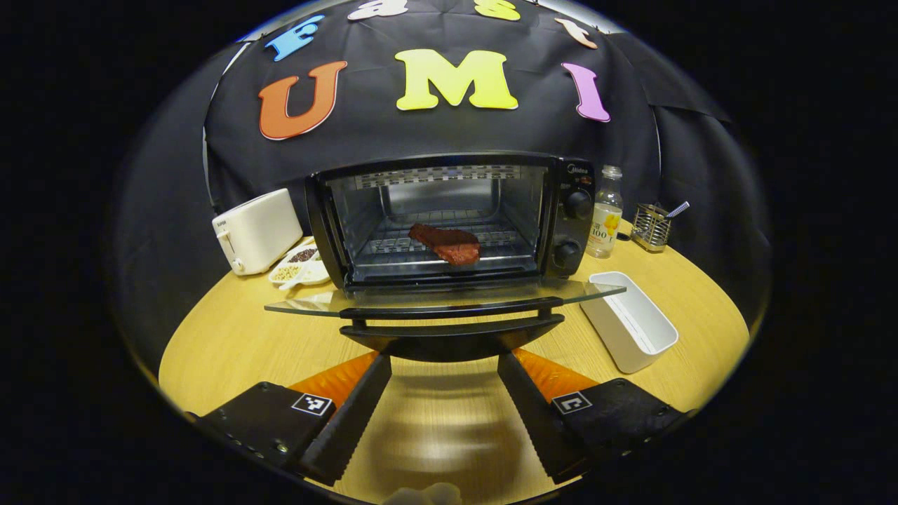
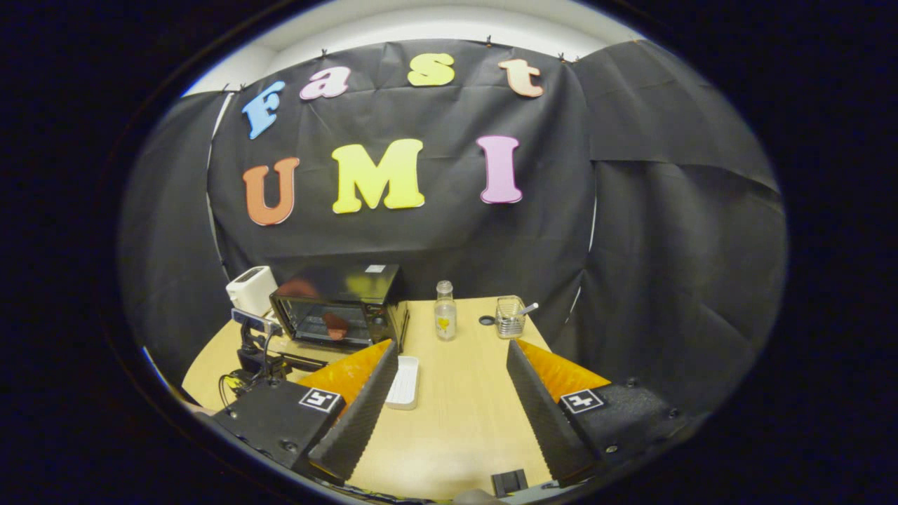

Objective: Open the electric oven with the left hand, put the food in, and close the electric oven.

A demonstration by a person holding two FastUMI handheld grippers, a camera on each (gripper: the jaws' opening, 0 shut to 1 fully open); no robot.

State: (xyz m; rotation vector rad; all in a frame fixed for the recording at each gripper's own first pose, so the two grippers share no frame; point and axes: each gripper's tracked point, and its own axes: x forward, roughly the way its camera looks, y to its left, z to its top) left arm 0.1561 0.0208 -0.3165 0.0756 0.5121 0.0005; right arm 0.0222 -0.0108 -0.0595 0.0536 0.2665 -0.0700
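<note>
Facing the open toaster oven (image 1: 449, 221), the left gripper (image 1: 444, 372) gapes empty below the door handle (image 1: 452, 330); steak (image 1: 446, 243) on the rack; a misjudged lift could slam the glass door (image 1: 442, 294); right gripper (image 2: 449, 379) open, empty

Left cam near oven (image 1: 449, 217); right far.

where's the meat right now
In the left gripper view the meat lies on the wire rack inside the open oven, near the middle, with the toaster to the oven's left and the bottle to its right.
</note>
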